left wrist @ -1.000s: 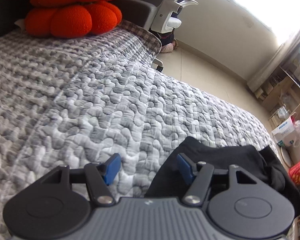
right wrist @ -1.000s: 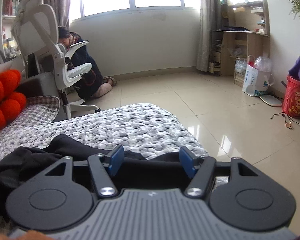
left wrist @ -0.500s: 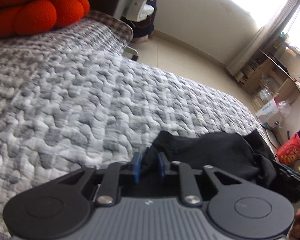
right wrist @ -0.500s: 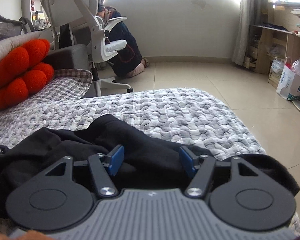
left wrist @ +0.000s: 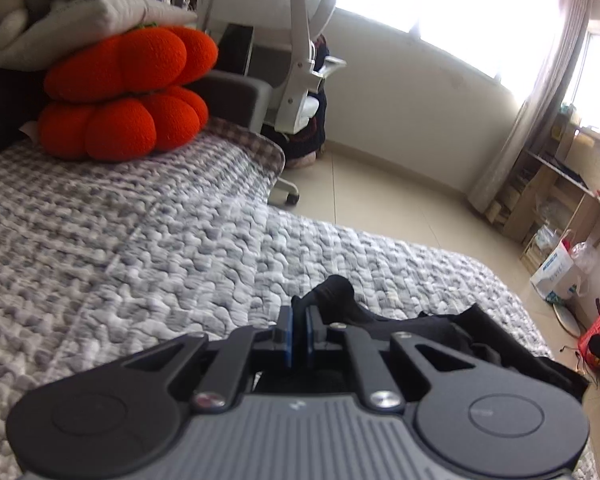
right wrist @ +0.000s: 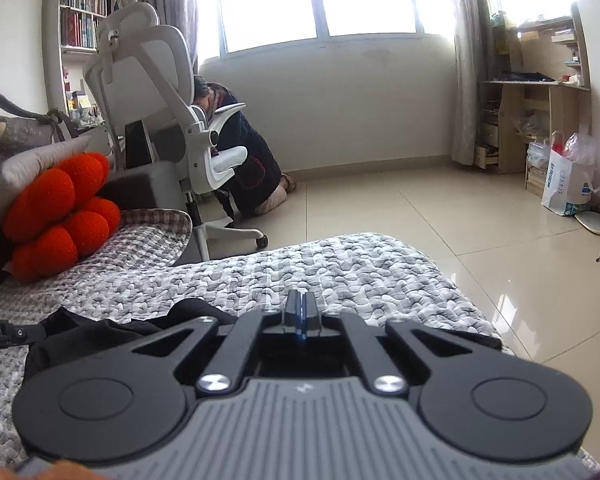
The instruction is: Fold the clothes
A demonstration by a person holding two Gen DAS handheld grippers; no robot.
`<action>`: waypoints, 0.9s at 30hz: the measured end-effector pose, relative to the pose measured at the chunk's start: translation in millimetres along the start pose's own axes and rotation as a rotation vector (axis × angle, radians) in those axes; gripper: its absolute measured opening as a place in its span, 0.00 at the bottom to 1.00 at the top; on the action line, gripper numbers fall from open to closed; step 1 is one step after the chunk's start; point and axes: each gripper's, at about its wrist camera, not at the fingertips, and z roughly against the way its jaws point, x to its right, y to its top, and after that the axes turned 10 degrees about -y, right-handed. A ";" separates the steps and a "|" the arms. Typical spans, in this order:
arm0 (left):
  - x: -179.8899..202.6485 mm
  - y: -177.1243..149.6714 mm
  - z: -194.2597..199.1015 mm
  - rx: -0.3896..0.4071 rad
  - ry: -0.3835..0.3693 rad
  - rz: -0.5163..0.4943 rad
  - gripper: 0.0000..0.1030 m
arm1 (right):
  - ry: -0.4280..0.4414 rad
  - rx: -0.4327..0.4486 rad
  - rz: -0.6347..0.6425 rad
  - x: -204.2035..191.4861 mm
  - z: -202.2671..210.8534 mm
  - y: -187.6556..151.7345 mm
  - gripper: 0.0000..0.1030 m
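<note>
A black garment (left wrist: 440, 328) lies crumpled on the grey quilted bed (left wrist: 140, 260) near its foot edge. My left gripper (left wrist: 299, 312) is closing, and its blue pads pinch a raised fold of the black cloth that sticks up just past them. In the right wrist view the same black garment (right wrist: 100, 324) spreads under and beside my right gripper (right wrist: 300, 304). Its jaws have closed until the pads meet at the tips. No cloth shows between those tips, and the gripper body hides what lies below them.
Orange cushions (left wrist: 128, 92) and a grey pillow sit at the head of the bed. A white office chair (right wrist: 160, 120) stands beside the bed, with a person (right wrist: 252, 160) crouched behind it. Tiled floor, a paper bag (right wrist: 564, 184) and wooden shelves lie to the right.
Both grippers went from wide open to shut, the left on a fold of black cloth. Both rose and tilted up, so more of the room shows.
</note>
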 end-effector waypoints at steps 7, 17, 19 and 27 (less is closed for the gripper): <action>9.5 2.2 66.5 0.144 -0.072 -0.049 0.06 | 0.021 -0.037 0.041 -7.1 1.5 -10.8 0.18; -1.6 13.0 101.0 0.323 0.032 -0.100 0.06 | 0.103 -0.060 0.046 -43.9 -17.3 -15.4 0.58; -10.6 13.6 95.5 0.303 0.057 -0.077 0.06 | 0.113 -0.066 0.071 -54.9 -21.2 -18.3 0.58; -52.6 11.4 52.3 0.003 0.237 0.000 0.06 | 0.131 -0.071 0.162 -87.7 -39.5 -24.8 0.58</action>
